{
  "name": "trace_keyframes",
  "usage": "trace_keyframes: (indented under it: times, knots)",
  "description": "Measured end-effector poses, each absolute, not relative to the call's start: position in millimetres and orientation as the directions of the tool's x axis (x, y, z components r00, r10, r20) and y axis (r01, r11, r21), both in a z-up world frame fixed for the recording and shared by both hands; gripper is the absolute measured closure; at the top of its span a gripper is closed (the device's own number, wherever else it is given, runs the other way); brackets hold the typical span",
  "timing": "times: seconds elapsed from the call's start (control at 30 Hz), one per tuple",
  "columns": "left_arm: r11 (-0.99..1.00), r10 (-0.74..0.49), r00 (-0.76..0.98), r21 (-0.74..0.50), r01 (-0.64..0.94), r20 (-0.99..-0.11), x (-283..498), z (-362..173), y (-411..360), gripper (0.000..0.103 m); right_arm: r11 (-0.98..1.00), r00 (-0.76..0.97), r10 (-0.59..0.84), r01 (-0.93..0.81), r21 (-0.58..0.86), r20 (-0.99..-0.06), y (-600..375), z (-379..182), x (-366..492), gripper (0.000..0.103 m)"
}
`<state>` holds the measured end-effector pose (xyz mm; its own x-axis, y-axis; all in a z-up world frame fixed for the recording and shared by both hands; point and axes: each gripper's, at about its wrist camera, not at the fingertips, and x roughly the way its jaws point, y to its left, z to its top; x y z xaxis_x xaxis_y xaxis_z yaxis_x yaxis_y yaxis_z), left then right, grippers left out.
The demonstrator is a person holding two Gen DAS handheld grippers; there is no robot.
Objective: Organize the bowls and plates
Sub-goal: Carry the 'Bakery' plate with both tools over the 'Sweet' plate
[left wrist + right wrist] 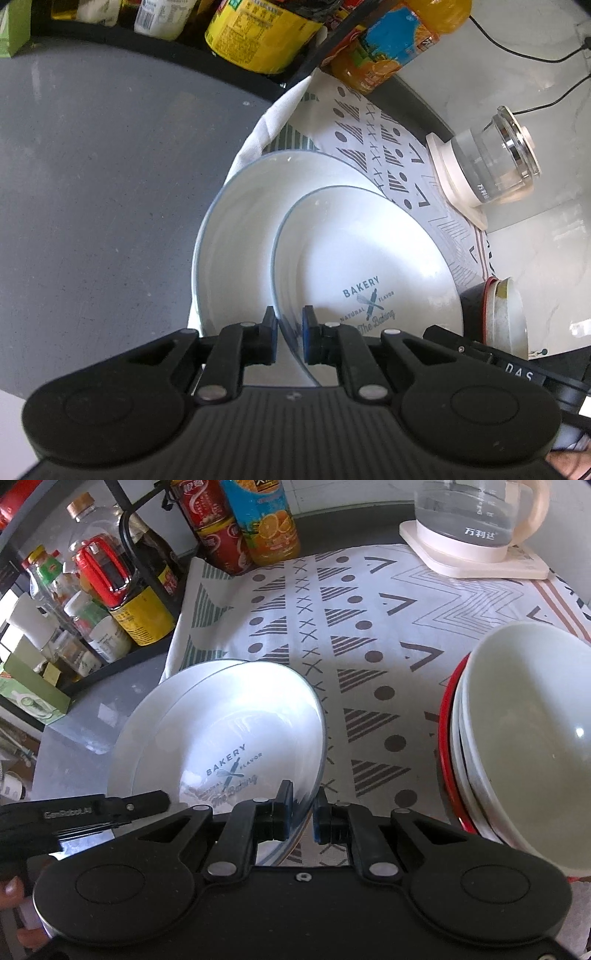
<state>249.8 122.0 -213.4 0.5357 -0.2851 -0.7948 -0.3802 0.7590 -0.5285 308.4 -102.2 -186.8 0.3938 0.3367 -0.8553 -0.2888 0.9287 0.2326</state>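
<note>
The top plate [369,258] rests tilted on a bigger plate [236,229] at the cloth's [369,627] edge; the left gripper [289,338] and right gripper [302,812] each pinch its rim between nearly closed fingers; 1 bowl stack [517,746] sits nearby.

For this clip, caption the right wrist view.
Right gripper straddles the printed plate's rim, stacked bowls alongside on a patterned cloth.

Patterned cloth [369,635] under glass kettle [476,520]; juice bottle [266,520], can [214,528], condiment rack [88,590] nearby.

glossy ceramic plate [236,731], printed cloth [369,635]
</note>
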Motion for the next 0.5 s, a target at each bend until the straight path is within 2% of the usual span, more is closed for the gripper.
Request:
trace_keyframes:
  times: [0.2,0.37,0.5]
  knots:
    - [0.777,-0.224,0.567,-0.497,-0.387,-0.793,247.1,-194.9,137.2,0.088,0.936,0.403,0.323,-0.272,0.225,-0.856,-103.4,-188.7,308.8,0.092]
    - [0.781,-0.176,0.595,-0.479,-0.401,-0.785,245.9,-181.9,152.4,0.071,0.939,0.399,0.311,-0.267,0.215,-0.862,-99.6,-193.1,310.1,0.090]
    - [0.786,-0.187,0.594,-0.482,-0.388,-0.783,249.1,-181.0,152.6,0.067,0.942,0.414,0.288,-0.283,0.178,-0.864,-91.0,-196.0,309.2,0.088]
